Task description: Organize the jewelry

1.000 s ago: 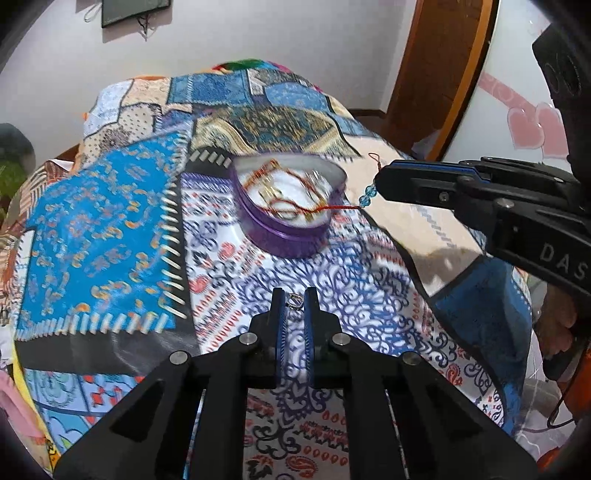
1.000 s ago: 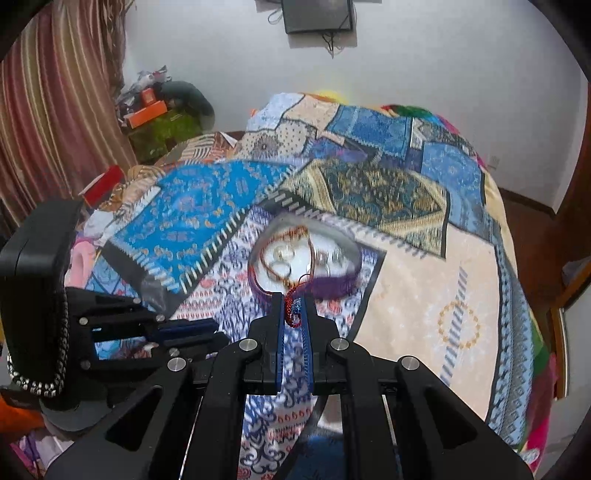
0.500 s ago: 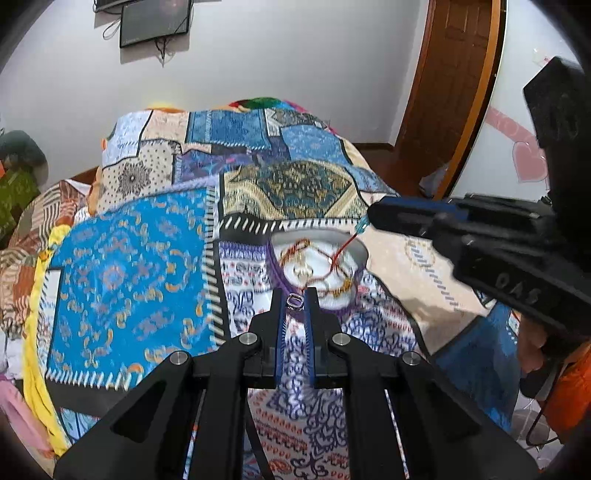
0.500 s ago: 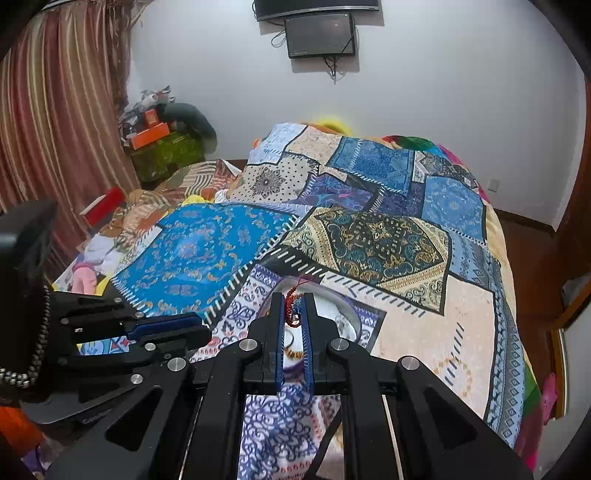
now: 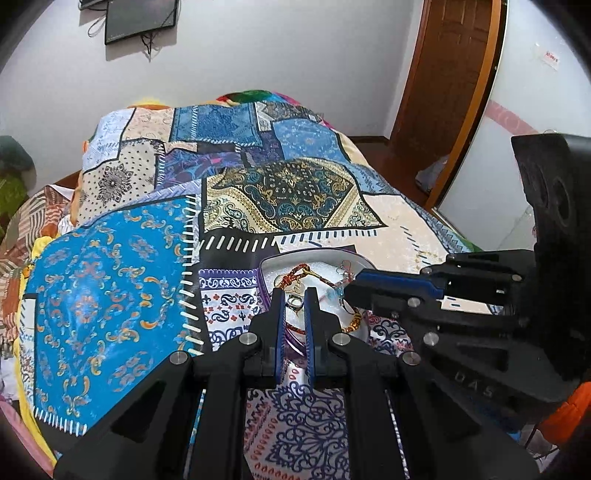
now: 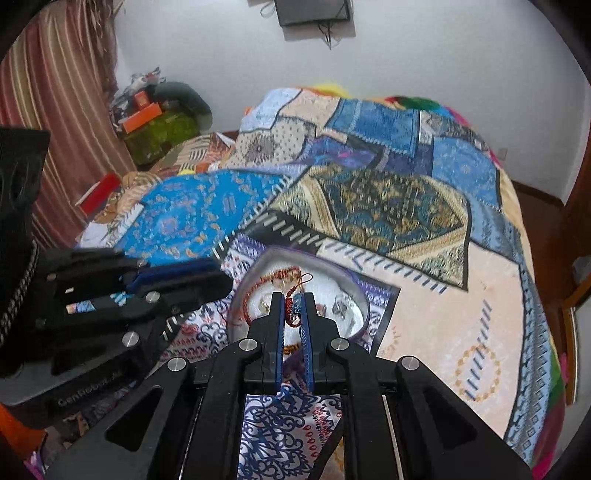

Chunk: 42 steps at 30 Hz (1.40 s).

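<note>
A purple heart-shaped box (image 5: 325, 258) with a white lining lies on the patchwork bedspread and holds several pieces of jewelry. My left gripper (image 5: 294, 301) hangs just above it, shut on a small silver ring (image 5: 294, 301). My right gripper (image 6: 293, 308) is over the same box (image 6: 354, 291), shut on a red cord bracelet (image 6: 293, 295) with blue beads; the cord trails into the box. The right gripper also shows in the left wrist view (image 5: 349, 291), close beside the left one.
The patchwork bedspread (image 5: 110, 295) covers the whole bed. A wooden door (image 5: 443, 92) stands to the right, a curtain (image 6: 55, 110) and cluttered boxes (image 6: 147, 114) to the left, a wall screen (image 6: 314, 11) at the back.
Both grippers have come down and forward over the box, each still holding its piece. The box now lies right under the fingertips.
</note>
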### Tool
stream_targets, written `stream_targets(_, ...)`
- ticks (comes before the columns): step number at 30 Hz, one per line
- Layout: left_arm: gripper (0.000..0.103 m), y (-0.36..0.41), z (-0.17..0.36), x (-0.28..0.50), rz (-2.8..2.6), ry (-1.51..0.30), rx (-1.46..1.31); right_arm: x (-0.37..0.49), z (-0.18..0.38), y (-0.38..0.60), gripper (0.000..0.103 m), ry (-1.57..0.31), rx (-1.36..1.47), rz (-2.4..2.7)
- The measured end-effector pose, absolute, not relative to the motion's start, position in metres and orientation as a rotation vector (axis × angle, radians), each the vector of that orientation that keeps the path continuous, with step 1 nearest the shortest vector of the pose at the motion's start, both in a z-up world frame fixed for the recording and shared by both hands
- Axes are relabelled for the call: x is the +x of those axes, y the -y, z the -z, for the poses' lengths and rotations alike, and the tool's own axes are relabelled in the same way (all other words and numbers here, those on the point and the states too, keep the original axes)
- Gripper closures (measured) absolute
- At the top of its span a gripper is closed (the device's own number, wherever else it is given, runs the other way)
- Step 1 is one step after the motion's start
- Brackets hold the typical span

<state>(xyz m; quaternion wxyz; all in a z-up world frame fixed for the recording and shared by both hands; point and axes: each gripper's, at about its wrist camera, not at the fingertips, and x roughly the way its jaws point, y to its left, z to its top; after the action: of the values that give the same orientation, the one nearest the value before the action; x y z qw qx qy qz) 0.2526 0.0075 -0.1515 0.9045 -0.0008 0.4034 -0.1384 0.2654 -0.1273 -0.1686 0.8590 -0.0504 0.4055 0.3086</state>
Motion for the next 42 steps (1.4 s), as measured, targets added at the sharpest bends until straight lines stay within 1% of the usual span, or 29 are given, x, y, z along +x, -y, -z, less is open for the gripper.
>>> stream_targets(9,0.095,-0.004,0.162,0.263,0.295,-0.866,-0.002,0.267,0.176,0.129,0.095,-0.882,-0.127,-0.646)
stream_targets(19,0.095,-0.005,0.157,0.26,0.296,-0.858,-0.005,0.267,0.176,0.129,0.095,-0.892,-0.147,-0.645)
stream_targets(22,0.095,-0.007,0.151,0.257,0.293,-0.85,-0.014,0.265,0.175,0.129,0.091,-0.891,-0.164,-0.628)
stream_targets(23,0.093,-0.008,0.15,0.256,0.291,-0.849,-0.016,0.264,0.173,0.13,0.087,-0.89,-0.168,-0.62)
stream_targets(24,0.09,-0.01,0.147,0.255,0.286,-0.845,-0.02,0.264,0.172,0.13,0.081,-0.885,-0.169,-0.616)
stream_targets(25,0.088,-0.011,0.144,0.252,0.28,-0.839,-0.025,0.262,0.169,0.131,0.078,-0.877,-0.169,-0.612)
stream_targets(26,0.084,-0.012,0.142,0.251,0.278,-0.834,-0.028,0.26,0.166,0.132,0.072,-0.867,-0.17,-0.607)
stream_targets(27,0.08,-0.015,0.138,0.247,0.273,-0.822,-0.035,0.259,0.163,0.133,0.069,-0.857,-0.171,-0.602)
stream_targets(29,0.077,-0.017,0.131,0.242,0.264,-0.804,-0.04,0.255,0.156,0.135,0.069,-0.837,-0.174,-0.594)
stream_targets(36,0.076,-0.023,0.098,0.21,0.23,-0.718,-0.053,0.235,0.122,0.146,0.069,-0.744,-0.152,-0.561)
stream_targets(42,0.076,-0.02,0.06,0.171,0.19,-0.608,-0.04,0.202,0.076,0.161,0.069,-0.602,-0.111,-0.531)
